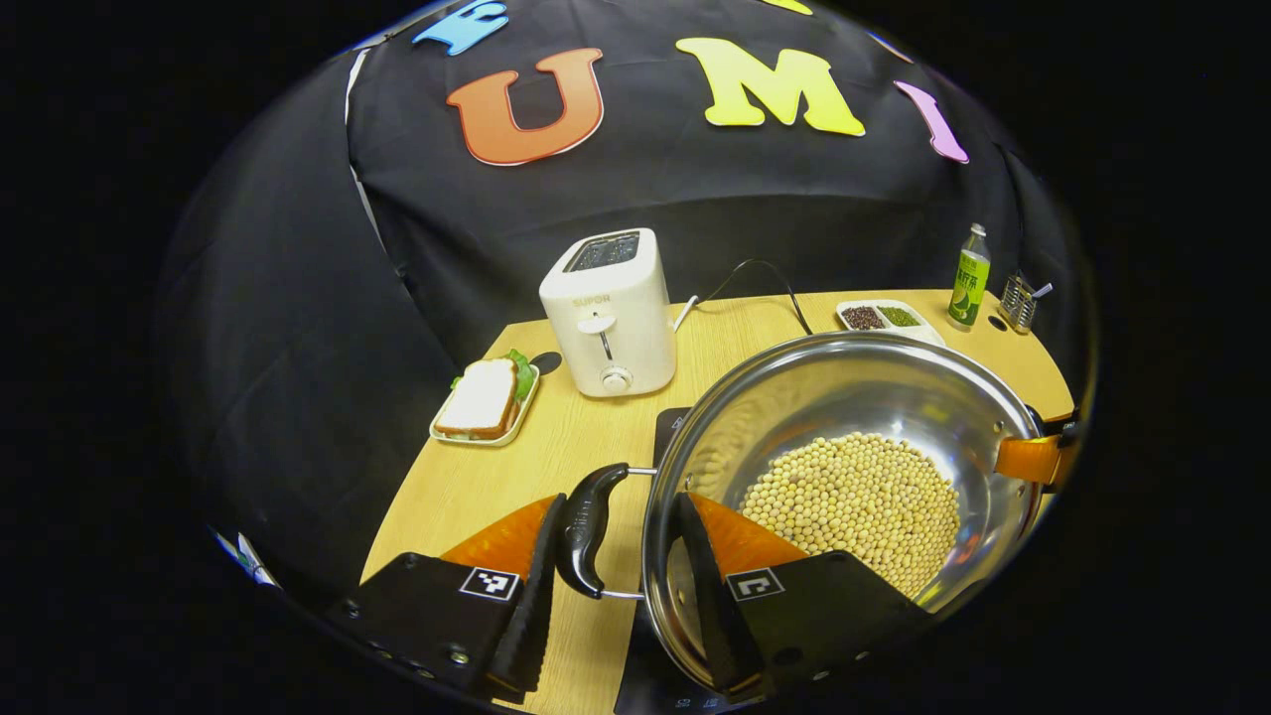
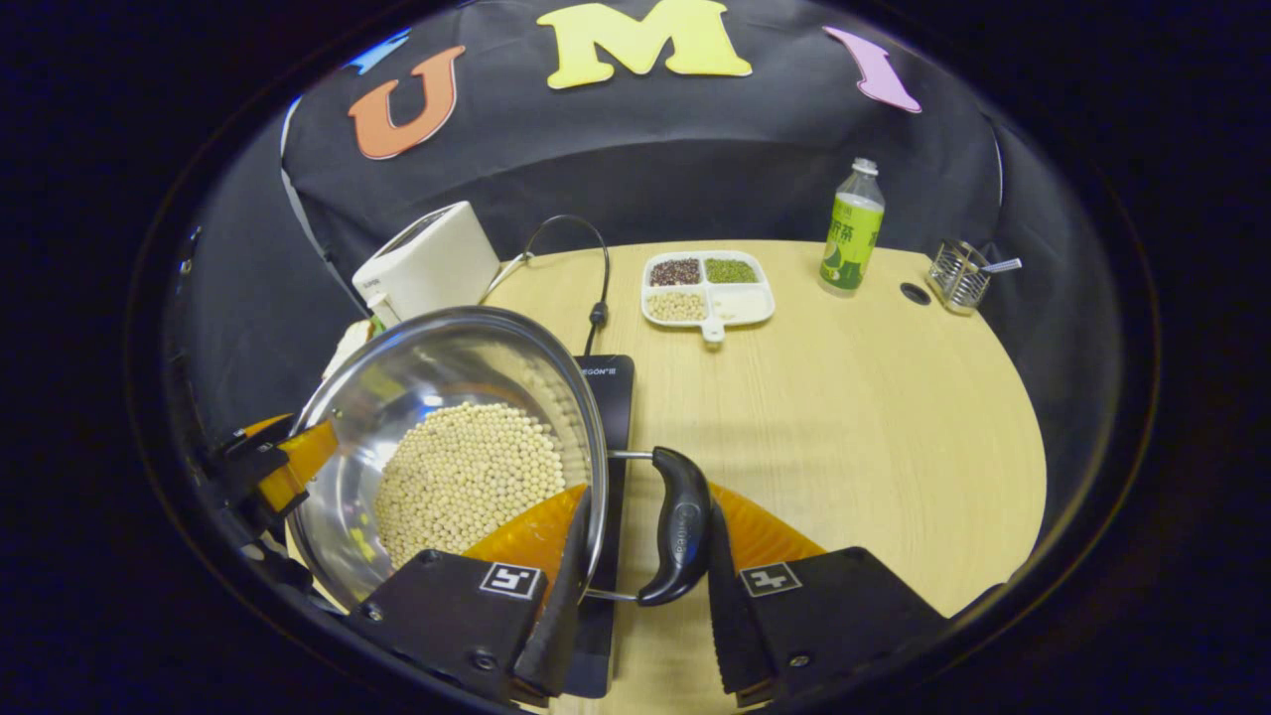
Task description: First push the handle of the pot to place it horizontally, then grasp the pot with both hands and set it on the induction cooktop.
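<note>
We see the left gripper [image 1: 616,556] closed across the shiny steel pot [image 1: 844,397] of soybeans at its black loop handle [image 1: 588,531]. The right gripper [image 2: 640,556] clamps the opposite handle [image 2: 677,526]. The black induction cooktop [image 2: 608,397] lies beneath the pot.

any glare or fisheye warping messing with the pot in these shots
Left gripper view: the pot wall carries bright reflections and a mirrored patch of soybeans; the table edge bows with fisheye distortion. Right gripper view: the same sheen on the steel, a soft shadow across the table, everything acceptably sharp.
</note>
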`<state>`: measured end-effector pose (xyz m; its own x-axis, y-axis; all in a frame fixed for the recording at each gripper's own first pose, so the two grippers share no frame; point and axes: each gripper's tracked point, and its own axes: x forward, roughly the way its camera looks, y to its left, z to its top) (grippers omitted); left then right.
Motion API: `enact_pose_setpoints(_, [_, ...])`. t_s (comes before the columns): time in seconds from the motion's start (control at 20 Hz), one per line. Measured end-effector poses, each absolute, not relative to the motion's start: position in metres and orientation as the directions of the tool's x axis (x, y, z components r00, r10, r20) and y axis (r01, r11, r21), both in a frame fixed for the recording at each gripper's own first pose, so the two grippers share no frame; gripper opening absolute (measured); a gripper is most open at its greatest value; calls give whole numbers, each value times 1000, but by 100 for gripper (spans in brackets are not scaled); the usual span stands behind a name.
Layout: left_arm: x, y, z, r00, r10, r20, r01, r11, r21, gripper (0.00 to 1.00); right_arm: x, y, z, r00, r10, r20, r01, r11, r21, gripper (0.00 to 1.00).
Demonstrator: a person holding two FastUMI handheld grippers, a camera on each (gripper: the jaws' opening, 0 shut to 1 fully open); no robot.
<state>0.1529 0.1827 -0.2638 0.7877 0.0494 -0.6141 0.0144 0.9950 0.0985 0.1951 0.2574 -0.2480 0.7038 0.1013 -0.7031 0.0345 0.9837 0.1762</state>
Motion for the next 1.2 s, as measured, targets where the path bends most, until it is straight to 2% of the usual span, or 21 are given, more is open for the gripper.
enact_pose_setpoints(0.45, [161,184,-272,824,12,-567,60,992,108,61,194,257,-252,729,56,-682,51,989,136,57])
enact_pose_setpoints(0.9, [160,186,-274,831,3,-557,60,994,94,66,195,256,-251,734,73,-675,41,988,151,61])
enact_pose_setpoints(0.95, [160,185,-273,835,-6,-550,67,994,91,70,196,258,-251,738,88,-669,36,985,170,70])
enact_pose_setpoints(1.0, [159,185,-267,847,-7,-531,69,993,96,72,196,255,-247,753,86,-652,36,984,172,74])
enact_pose_setpoints(1.05, [159,186,-260,863,-5,-505,70,991,110,87,197,249,-241,775,71,-628,33,988,153,77])
enact_pose_setpoints(1.1, [160,188,-253,877,4,-480,68,989,133,90,200,246,-236,793,67,-606,13,992,126,77])
enact_pose_setpoints(1.15, [159,190,-250,882,18,-470,61,986,152,96,201,245,-232,806,64,-589,-9,995,96,82])
enact_pose_setpoints(1.2, [157,192,-249,884,27,-466,56,985,164,96,202,245,-232,812,68,-580,-26,996,81,87])
